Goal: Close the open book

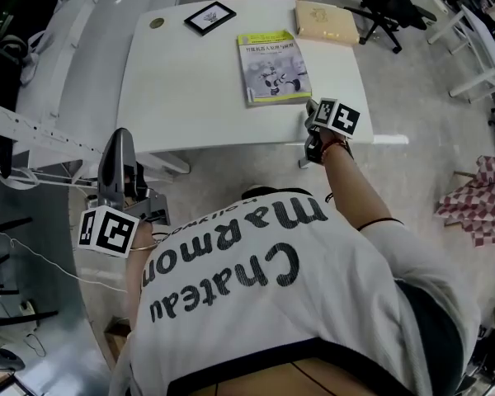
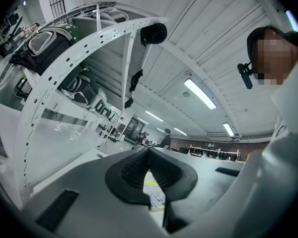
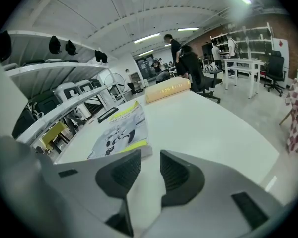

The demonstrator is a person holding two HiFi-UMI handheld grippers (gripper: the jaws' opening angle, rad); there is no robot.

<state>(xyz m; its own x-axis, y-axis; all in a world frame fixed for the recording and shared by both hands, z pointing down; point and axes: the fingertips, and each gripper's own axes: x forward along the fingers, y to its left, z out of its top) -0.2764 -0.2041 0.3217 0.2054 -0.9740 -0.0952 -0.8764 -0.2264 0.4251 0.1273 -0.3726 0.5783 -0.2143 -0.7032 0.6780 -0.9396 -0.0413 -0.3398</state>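
The book point(image 1: 272, 66) lies closed on the white table point(image 1: 181, 97), its cover with a robot picture facing up. In the right gripper view the book point(image 3: 120, 133) is just beyond the left jaw. My right gripper point(image 1: 312, 110) hovers over the table's front edge by the book's near right corner, and its jaws point(image 3: 150, 155) stand open with nothing between them. My left gripper point(image 1: 121, 139) is held off the table at the front left, pointing level. Its jaws point(image 2: 149, 150) meet at the tips and hold nothing. A strip of the book point(image 2: 154, 195) shows below them.
A black picture frame point(image 1: 210, 17) and a tan box point(image 1: 323, 23) sit at the table's far side. An office chair point(image 1: 388, 7) stands beyond the table and a checked cloth point(image 1: 478, 200) lies to the right. A white perforated rack point(image 2: 64, 63) rises at my left.
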